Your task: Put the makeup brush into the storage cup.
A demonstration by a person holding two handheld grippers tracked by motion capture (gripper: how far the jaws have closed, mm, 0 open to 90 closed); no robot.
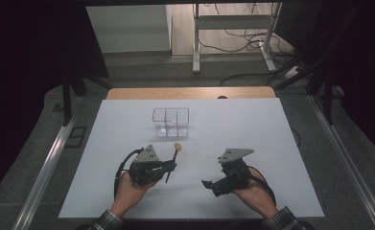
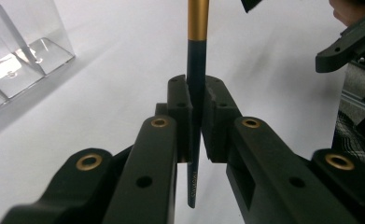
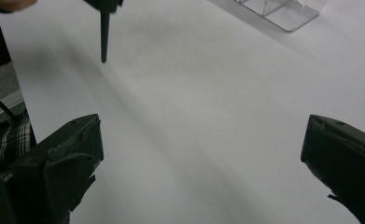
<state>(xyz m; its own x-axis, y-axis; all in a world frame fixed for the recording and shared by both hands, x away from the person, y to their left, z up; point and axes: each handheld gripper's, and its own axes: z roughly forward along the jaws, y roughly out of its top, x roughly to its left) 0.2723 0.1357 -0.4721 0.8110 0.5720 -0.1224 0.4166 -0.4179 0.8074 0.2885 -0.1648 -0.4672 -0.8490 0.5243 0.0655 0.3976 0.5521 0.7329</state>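
Observation:
A make-up brush [image 1: 177, 149] with a dark handle, a gold ferrule and a tan tuft stands tilted above the white table, tuft pointing away from me. My left gripper [image 1: 169, 166] is shut on its handle; in the left gripper view the pads [image 2: 179, 100] pinch the dark handle [image 2: 196, 70] below the gold band. My right gripper [image 1: 212, 185] hovers low over the table to the right, open, with nothing between its jaws [image 3: 202, 140]. The brush's pointed handle end [image 3: 104, 39] shows at the upper left of the right gripper view.
A clear plastic organizer [image 1: 170, 122] with several compartments stands on the white tabletop [image 1: 252, 124], beyond the brush. It also appears in both gripper views [image 2: 17, 56] [image 3: 283, 11]. The table's wooden far edge [image 1: 190, 92] lies behind it.

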